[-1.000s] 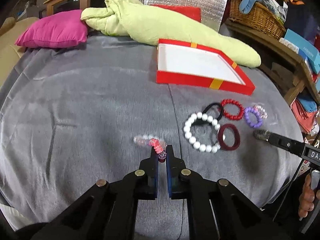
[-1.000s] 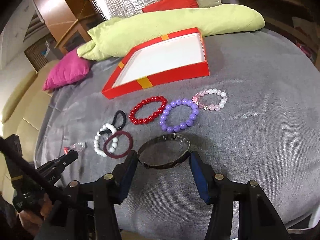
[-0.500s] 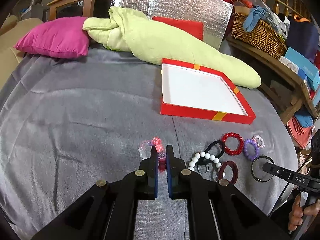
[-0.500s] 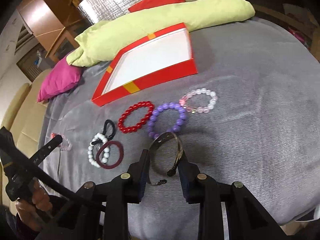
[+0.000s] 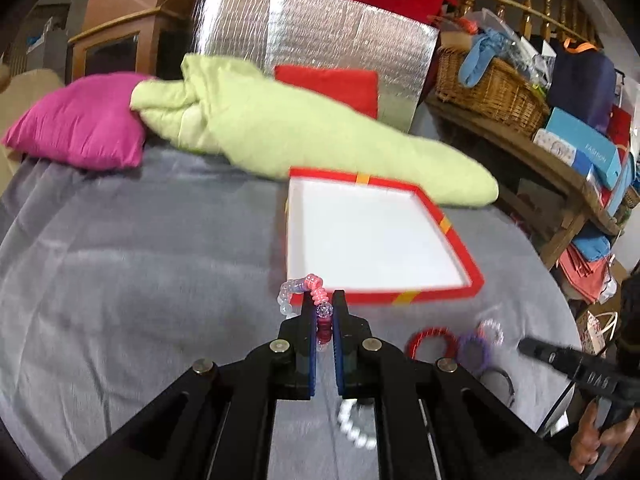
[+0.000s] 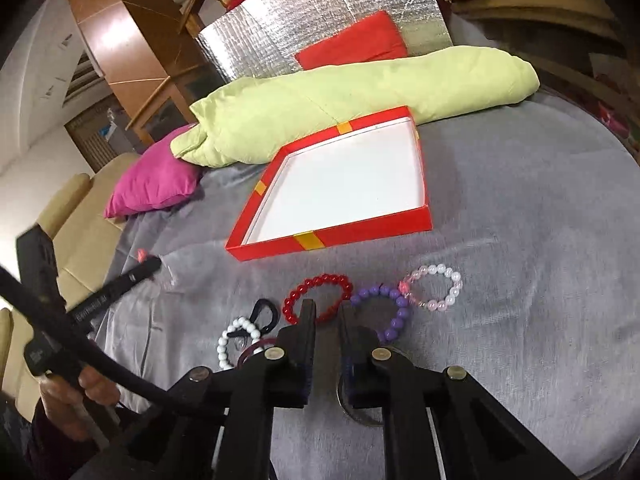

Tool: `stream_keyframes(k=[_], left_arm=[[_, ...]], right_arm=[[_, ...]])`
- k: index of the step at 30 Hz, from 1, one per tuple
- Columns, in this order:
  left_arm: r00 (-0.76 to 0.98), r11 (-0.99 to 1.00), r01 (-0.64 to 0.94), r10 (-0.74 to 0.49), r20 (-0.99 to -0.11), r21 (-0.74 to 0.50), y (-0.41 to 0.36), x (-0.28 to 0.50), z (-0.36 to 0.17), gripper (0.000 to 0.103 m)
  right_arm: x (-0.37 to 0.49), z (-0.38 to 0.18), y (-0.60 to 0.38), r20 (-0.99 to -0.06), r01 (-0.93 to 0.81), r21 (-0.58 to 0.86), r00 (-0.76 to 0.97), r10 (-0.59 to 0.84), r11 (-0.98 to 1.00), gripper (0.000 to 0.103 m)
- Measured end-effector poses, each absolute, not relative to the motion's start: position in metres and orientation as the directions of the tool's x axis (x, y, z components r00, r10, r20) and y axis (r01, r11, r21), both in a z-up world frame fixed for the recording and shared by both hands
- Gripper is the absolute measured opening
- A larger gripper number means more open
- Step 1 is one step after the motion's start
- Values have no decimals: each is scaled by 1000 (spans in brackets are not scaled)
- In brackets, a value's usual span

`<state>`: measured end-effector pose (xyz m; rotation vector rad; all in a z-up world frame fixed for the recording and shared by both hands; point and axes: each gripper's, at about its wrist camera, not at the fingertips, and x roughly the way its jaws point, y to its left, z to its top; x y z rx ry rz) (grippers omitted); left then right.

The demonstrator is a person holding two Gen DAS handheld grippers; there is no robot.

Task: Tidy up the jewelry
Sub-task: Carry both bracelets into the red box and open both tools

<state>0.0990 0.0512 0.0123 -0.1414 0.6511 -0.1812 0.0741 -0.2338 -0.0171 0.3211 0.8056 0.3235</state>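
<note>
**Both claws loaded, box ahead**

Since a second ago my left gripper (image 5: 323, 312) has lifted its pink-and-clear coil bracelet (image 5: 306, 290) off the grey blanket (image 5: 140, 280), and my right gripper's (image 6: 327, 312) jaws have just closed narrow on the thin metal bangle (image 6: 360, 414), whose rim shows low between them.

Nearest, the left jaws stand narrow, pinching the coil, which curls up and left past the tips. Beyond the right claw lie the white bead bracelet (image 6: 236, 340), red bead bracelet (image 6: 320, 292), purple bead bracelet (image 6: 384, 308) and pale pink bracelet (image 6: 434, 292), loose on the blanket. Farther off sits the red box (image 5: 440, 294), its white floor bare.

I judge this the carry step. Next I must bring each piece over the near rim and release inside, keeping the springy coil from snagging the edge.
</note>
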Motion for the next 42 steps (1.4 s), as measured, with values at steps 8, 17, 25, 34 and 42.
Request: stream_keyframes(k=[8, 17, 25, 34, 42], left_arm=[[771, 968, 136, -237, -591, -210, 48, 103, -5, 8], [787, 968, 167, -245, -567, -187, 42, 102, 2, 8], [789, 954, 228, -299, -537, -195, 40, 124, 9, 8], [703, 905, 340, -426, -570, -257, 11, 172, -9, 8], [660, 923, 283, -385, -646, -261, 18, 203, -33, 8]], right_arm=[[63, -37, -230, -749, -134, 188, 621, 230, 973, 91], [73, -74, -194, -828, -208, -19, 552, 101, 978, 64], [74, -23, -212, -701, -162, 85, 691, 175, 983, 63], [167, 6, -202, -628, -112, 207, 747, 220, 972, 63], [216, -30, -195, -706, -65, 309, 653, 274, 949, 65]])
